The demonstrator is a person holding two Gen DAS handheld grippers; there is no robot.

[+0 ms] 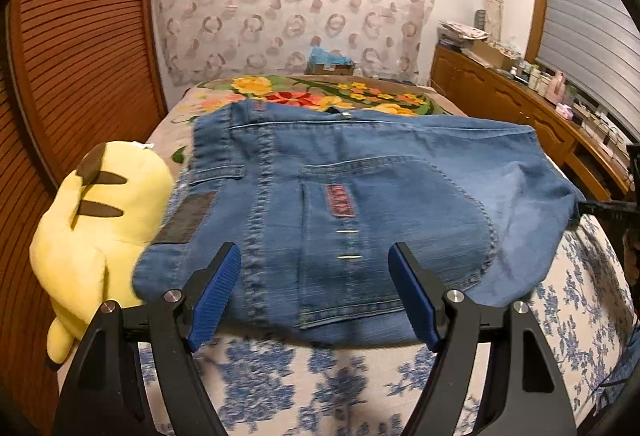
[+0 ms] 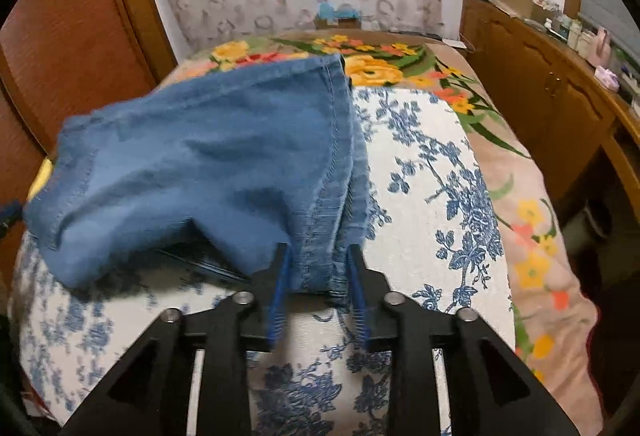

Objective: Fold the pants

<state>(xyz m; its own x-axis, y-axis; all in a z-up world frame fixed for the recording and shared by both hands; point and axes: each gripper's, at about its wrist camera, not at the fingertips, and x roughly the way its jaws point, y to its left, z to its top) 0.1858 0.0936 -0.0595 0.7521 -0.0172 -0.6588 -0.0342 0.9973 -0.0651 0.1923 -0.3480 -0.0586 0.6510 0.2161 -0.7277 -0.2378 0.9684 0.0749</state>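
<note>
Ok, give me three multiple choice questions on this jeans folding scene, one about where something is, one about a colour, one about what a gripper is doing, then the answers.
1. Where is the yellow plush toy relative to the jeans?
A. At their left edge
B. On top of them
C. On the wooden counter

2. What colour are the pads on the gripper fingers?
A. Red
B. Blue
C. White

3. What state is the right gripper in?
A. Wide open above the bed
B. Shut on nothing
C. Shut on a seamed edge of the jeans

Answers: 
1 A, the left wrist view shows the toy beside the waistband end, on the left. 
2 B, ribbed blue pads line the fingers in both views. 
3 C, the right wrist view shows denim pinched between its fingers, while the left gripper stands open over the back pocket.
</note>
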